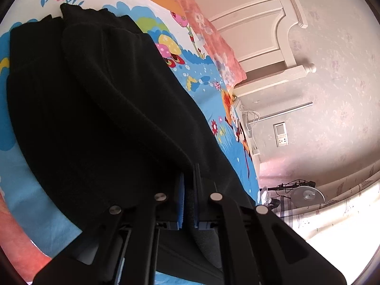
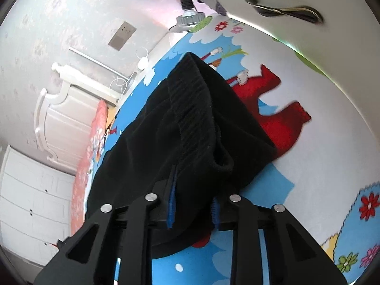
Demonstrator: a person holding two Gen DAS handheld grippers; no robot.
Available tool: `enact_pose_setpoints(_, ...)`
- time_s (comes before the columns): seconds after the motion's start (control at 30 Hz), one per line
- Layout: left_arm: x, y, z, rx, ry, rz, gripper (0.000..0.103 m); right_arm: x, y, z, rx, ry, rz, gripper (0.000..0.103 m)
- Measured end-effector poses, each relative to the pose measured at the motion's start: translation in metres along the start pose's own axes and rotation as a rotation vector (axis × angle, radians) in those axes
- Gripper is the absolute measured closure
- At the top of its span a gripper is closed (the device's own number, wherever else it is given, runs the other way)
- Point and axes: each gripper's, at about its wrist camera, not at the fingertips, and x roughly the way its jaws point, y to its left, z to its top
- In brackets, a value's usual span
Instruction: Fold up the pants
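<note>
— Nearest the lens, left view?
— Left tongs (image 1: 188, 197), black with blue pads, closed tight on a thin edge of the black pants (image 1: 99, 109). Almost no gap between the pads, only a strip of dark cloth.

— And nearest in the right view?
— Right tongs (image 2: 193, 205), same build, set further apart, with a thick bunch of the pants (image 2: 190, 128) filling the space between the blue pads. Clamped on that bunch, as far as can be seen.

— Where are the pants?
— Spread on a bed, over a bright cartoon bedsheet (image 1: 197, 71). Doubled over in the left view, one layer lying on another, ribbed waistband at the far end. Peaked upward from the right tongs in the right view, ribbed band (image 2: 190, 104) running down the middle, far end touching the sheet.

— Around them?
— Blue, white and red print with flowers and a red cartoon shape (image 2: 280, 109) just beside the cloth. Pink floral pillow (image 1: 213, 30) along the bed's head, against a white headboard (image 1: 261, 30).

— Further out?
— Pale patterned wall with a switch plate (image 1: 281, 135). White drawers (image 2: 30, 201) at the left edge of the right view. Small fan (image 1: 306, 196) and a light curtain (image 1: 332, 209) low at the right of the left view.
</note>
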Motion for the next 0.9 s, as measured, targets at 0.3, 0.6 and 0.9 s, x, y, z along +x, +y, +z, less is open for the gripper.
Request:
enact_pose_setpoints(0.3,-0.05,0.003,-0.022,0.023,-0.037,0.082,0.099,-0.017,0.019,0.005,-0.086,-0.016,-0.06,0.081)
enact_pose_setpoints(0.6,-0.054,0.009,-0.029,0.006,-0.064,0.1,0.099,-0.027,0.026,0.002,-0.154,-0.043,-0.092,0.082)
enact_pose_setpoints(0.9,-0.037,0.041,-0.036,-0.059,-0.015,0.127,0.076,0.002,0.019,-0.006,-0.261,-0.031,-0.257,0.081)
